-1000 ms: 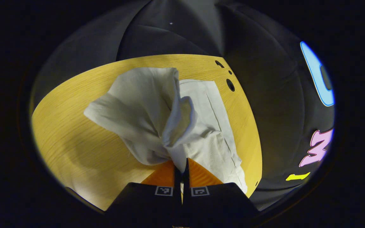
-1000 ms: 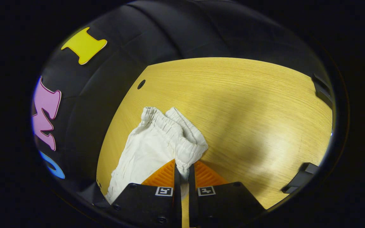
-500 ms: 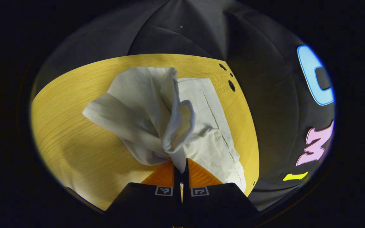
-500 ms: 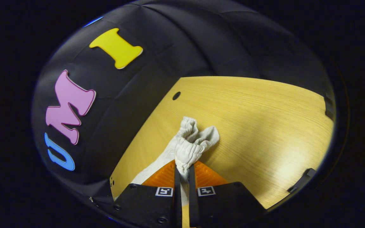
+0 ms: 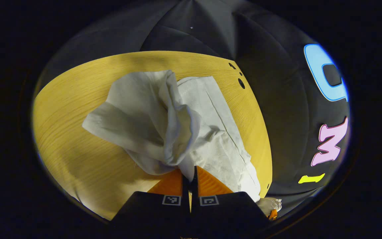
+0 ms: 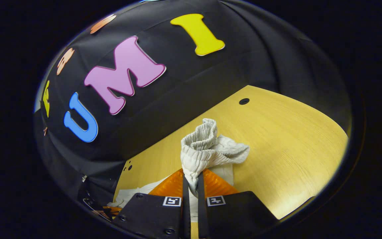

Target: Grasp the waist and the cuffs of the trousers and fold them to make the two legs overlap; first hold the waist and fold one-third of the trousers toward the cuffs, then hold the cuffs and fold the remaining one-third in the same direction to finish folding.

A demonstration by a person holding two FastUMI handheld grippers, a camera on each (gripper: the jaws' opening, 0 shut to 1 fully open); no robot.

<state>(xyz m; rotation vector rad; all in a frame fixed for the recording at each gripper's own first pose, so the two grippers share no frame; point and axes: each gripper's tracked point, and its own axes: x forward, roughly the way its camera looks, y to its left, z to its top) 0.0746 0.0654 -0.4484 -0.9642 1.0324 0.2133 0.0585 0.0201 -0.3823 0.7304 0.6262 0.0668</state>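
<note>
Trousers (image 5: pixel 164 116): white, bunched, centre frame over wooden table (image 5: pixel 65 132). Left gripper (image 5: pixel 190 177): jaws clamped on cloth, lower centre. Right gripper (image 6: pixel 191 181): jaws pinching gathered waistband (image 6: pixel 204 146), lifted.

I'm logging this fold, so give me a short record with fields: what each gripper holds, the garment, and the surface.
left gripper: shut on trousers, leg fabric bunched and lifted
right gripper: shut on waistband, raised off table
trousers: pale, one leg flat on table
table: light wood
</note>
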